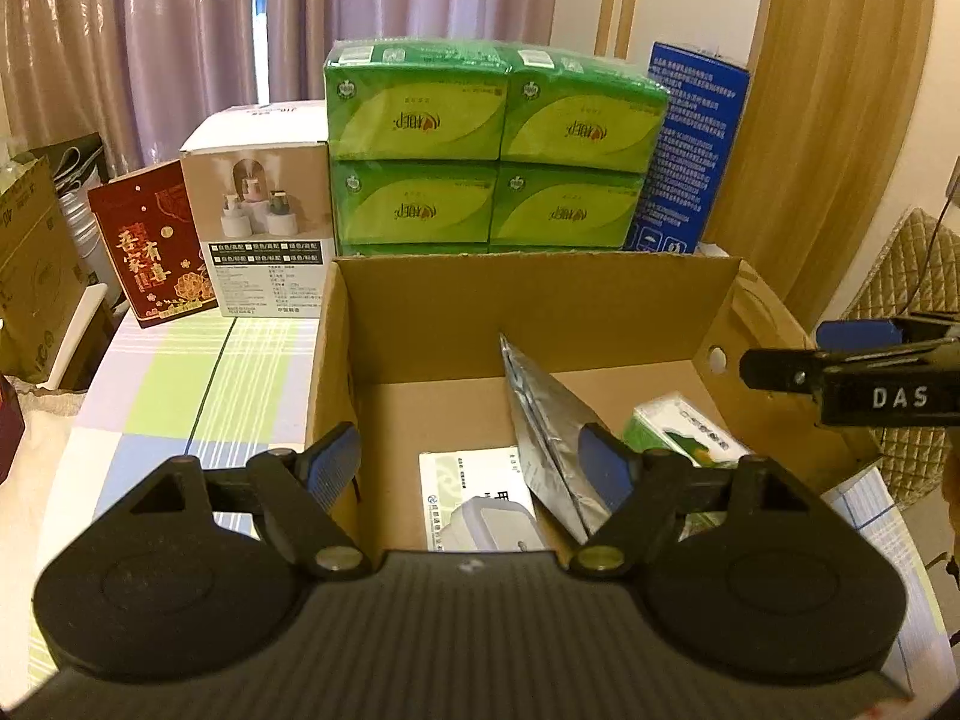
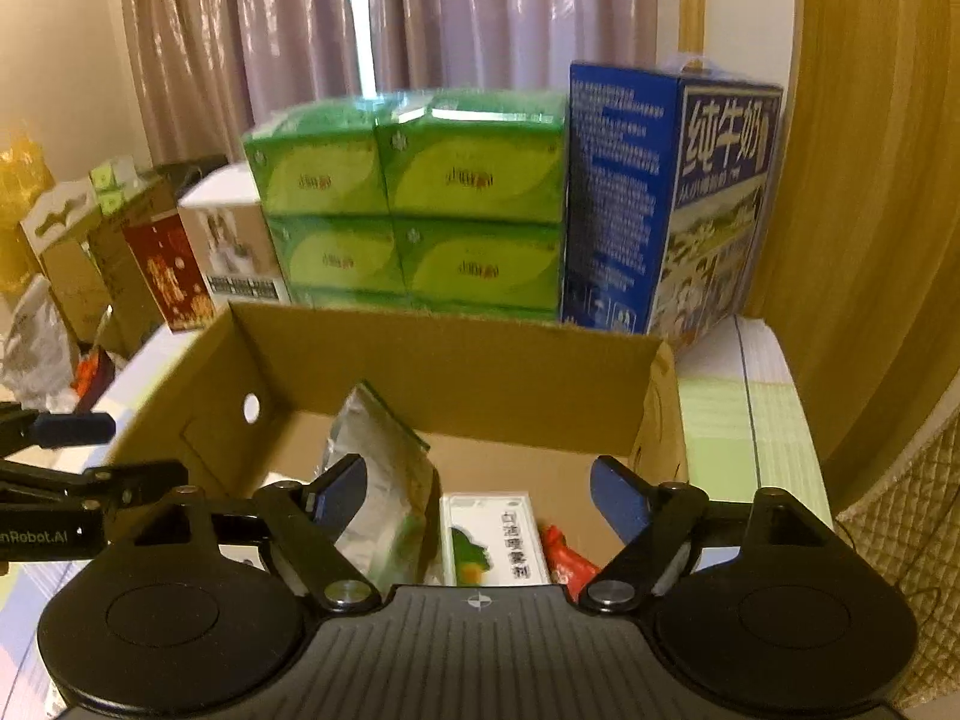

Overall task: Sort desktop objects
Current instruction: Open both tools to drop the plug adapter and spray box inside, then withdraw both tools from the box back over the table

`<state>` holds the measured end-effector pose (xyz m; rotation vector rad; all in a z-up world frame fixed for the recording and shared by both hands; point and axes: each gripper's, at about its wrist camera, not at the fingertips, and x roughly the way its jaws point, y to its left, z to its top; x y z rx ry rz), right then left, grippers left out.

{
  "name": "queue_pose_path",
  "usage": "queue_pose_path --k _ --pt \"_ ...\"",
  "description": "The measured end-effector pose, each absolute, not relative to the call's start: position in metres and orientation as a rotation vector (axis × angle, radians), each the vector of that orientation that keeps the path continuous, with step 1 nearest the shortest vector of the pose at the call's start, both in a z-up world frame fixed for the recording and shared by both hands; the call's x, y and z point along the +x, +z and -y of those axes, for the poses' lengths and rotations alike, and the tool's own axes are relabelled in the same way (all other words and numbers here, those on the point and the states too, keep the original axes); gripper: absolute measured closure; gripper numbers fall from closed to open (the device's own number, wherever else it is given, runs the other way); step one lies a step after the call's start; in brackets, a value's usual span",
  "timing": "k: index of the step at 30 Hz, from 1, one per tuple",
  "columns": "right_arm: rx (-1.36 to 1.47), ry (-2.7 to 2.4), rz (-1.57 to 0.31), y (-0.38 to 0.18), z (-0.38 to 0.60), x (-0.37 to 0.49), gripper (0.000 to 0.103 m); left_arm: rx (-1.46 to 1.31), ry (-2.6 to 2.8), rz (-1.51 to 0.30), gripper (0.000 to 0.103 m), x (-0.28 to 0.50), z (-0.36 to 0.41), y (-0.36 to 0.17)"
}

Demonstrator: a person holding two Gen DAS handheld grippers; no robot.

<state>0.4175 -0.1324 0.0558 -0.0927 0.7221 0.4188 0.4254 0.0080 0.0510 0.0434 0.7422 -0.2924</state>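
An open cardboard box (image 1: 540,312) (image 2: 450,384) stands on the checked tablecloth. Inside it a silver foil pouch (image 1: 540,414) (image 2: 384,468) leans upright, beside a white leaflet with a white device (image 1: 474,498), a green-and-white medicine box (image 1: 684,426) (image 2: 498,534) and a red packet (image 2: 567,558). My left gripper (image 1: 474,468) hangs open over the box's near left part; the pouch stands just behind its right finger, with no pad pressing on it. My right gripper (image 2: 480,495) is open over the near right part, the pouch behind its left finger.
Behind the box stand stacked green tissue packs (image 1: 492,144) (image 2: 414,198), a blue milk carton (image 1: 690,150) (image 2: 666,198), a white humidifier box (image 1: 258,210) and a red gift box (image 1: 150,246). Checked tablecloth (image 1: 180,384) lies left of the box. A quilted chair (image 1: 918,276) is at the right.
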Motion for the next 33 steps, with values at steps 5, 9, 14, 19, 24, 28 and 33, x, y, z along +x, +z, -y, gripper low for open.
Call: queue_pose_path --k 5,9,14,19,24,28,33 --pt "-0.082 0.423 -0.720 0.067 0.141 0.404 0.024 0.046 -0.291 -0.751 0.025 0.410 -0.010 0.059" --pt "-0.068 0.421 -0.706 0.080 0.152 0.384 0.022 0.041 -0.288 -0.746 0.022 0.390 -0.016 0.070" --pt "-0.066 0.439 -0.690 0.099 0.163 0.346 0.017 0.059 -0.273 -0.746 0.019 0.360 -0.028 0.086" --pt "-0.076 0.467 -0.675 0.112 0.172 0.299 0.013 0.050 -0.247 -0.742 0.017 0.319 -0.049 0.099" --pt "-0.101 0.490 -0.679 0.118 0.181 0.257 0.010 0.043 -0.221 -0.752 0.011 0.274 -0.074 0.107" --pt "-0.109 0.498 -0.681 0.117 0.189 0.227 0.006 0.060 -0.201 -0.767 0.009 0.239 -0.095 0.108" --pt "-0.135 0.521 -0.713 0.110 0.197 0.202 0.002 0.052 -0.222 -0.792 0.006 0.203 -0.121 0.106"
